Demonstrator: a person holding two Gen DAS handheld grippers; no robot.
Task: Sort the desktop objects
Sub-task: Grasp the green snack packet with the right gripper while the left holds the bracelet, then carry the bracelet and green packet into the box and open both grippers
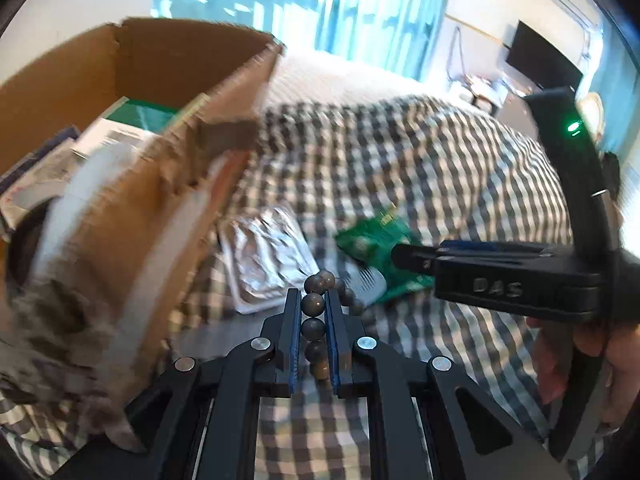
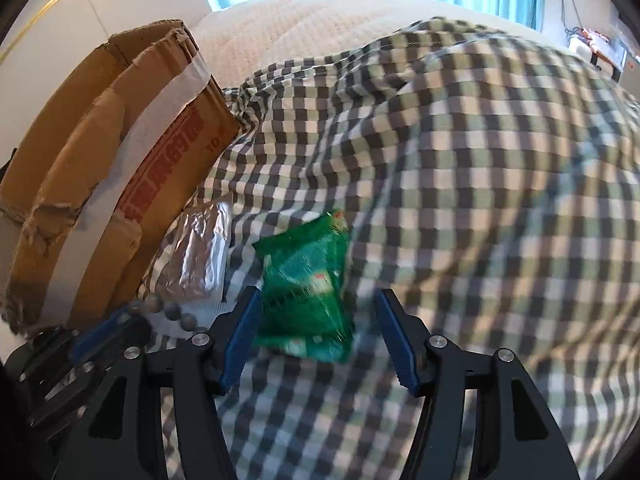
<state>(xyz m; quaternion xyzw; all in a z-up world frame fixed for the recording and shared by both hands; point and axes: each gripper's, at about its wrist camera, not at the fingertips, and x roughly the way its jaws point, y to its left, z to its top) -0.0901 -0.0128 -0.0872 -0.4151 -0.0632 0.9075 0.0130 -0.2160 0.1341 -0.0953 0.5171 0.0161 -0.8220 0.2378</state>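
**Beads in hand, packet next**

While the left gripper [image 1: 313,316] holds a string of brown beads [image 1: 313,304], the right gripper [image 2: 320,336] comes down over a green packet [image 2: 306,280] lying on the checked blanket [image 2: 460,200] of the bed. Sorting looks partly done: the cardboard box [image 1: 132,64], up and to the left of the left fingers, already has flat printed items in it, so I take it for the place the things go.

Left fingers [image 1: 294,320]: nearly shut, pads pressed on the beads from both sides. Several beads sit in a line between the pads, and the rest of the loop hangs off past the tips toward the right. The next move here, as I judge it, is to carry the beads up and left over the box wall and let go inside; the loose end could catch on the torn flap.

Right fingers [image 2: 240,336]: about half spread, well clear of shut, with the packet between them. The left pad looks at or close to the packet's edge; a gap shows at the right pad, so nothing is gripped yet. The packet is blurred, and I cannot tell whether any pad touches it. To take it, the fingers need to go lower and close across its width; crinkly film may slip or buckle.

Just ahead of the left fingertips lie a silver foil pack [image 1: 268,252] and a white comb [image 1: 366,284], both not yet sorted.
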